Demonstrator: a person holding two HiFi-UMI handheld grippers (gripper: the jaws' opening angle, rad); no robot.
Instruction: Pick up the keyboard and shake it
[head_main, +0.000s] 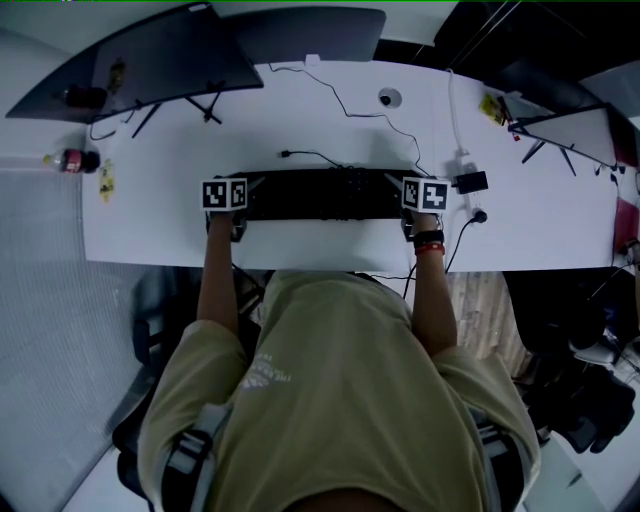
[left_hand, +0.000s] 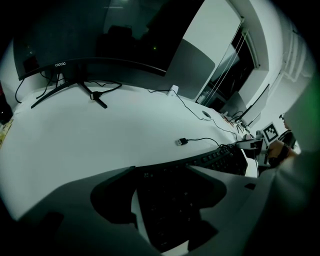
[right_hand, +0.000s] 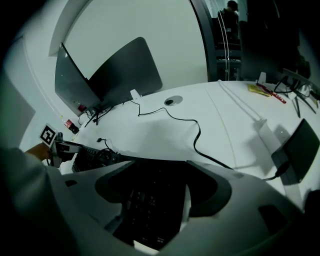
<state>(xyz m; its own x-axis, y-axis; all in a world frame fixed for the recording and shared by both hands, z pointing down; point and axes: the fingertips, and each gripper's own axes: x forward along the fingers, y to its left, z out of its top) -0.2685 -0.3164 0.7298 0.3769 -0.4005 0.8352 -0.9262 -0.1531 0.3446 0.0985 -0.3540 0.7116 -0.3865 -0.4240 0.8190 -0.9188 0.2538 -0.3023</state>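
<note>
Black keyboard (head_main: 318, 194) lay sideways across the counter (head_main: 300, 110), one end between the open fingers of each gripper, left gripper (head_main: 243, 195) and right gripper (head_main: 400, 195).

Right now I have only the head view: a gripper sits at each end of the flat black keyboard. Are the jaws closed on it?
Observer: Not on the left. In its own view the left gripper has the flat black keyboard between its jaws, but a white strip shows beside one jaw.
Reviewer: And the right?
Observer: The right gripper is the same: the keyboard's end lies between jaws that stand apart, with a white gap on one side.
Reviewer: Is the keyboard plugged in?
Observer: I cannot tell, but the left gripper view shows a thin black cable's plug lying loose on the white desk behind the keyboard.
</note>
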